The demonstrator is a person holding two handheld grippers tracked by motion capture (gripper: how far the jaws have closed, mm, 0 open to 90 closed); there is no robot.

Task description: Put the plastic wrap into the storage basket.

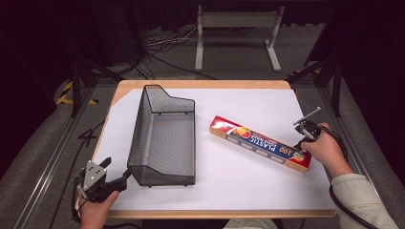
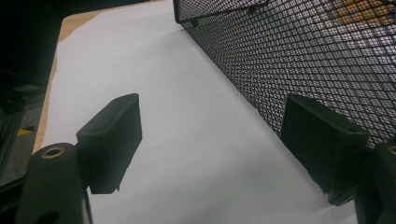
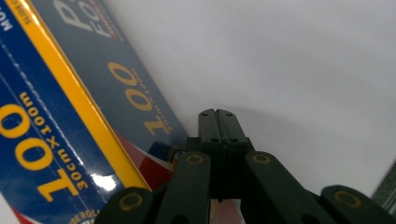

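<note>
Plastic-wrap box [image 1: 260, 143], long, blue with a yellow stripe and a red end, lay flat and slantwise on the right half of the counter [image 1: 224, 191], red end nearer the middle, other end toward the right edge. Seen up close in the right gripper view [image 3: 70, 116] with "100" printed in yellow along its side, running off the left of that frame. Right tongs [image 1: 301, 153] met the box at its right-hand end, held in a hand [image 1: 325, 150] coming in over the right edge of the counter; jaws pressed flat together with nothing between them, tips [image 3: 217, 122] resting low over the white surface just beside the box's long side, whether touching it hard to say. Left tongs [image 1: 117, 172] sat at the near left corner of the counter, gripped in a hand [image 1: 95, 210] at the near edge, jaws spread wide and empty [image 2: 210, 144], one jaw up against the outer wall of the mesh basket [image 1: 165, 138], the other over bare white counter. Black wire-mesh basket stood left of the middle, long side running from near edge to far edge, well apart from the box. Mesh wall [image 2: 289, 56] seen along the right of the left gripper view.
</note>
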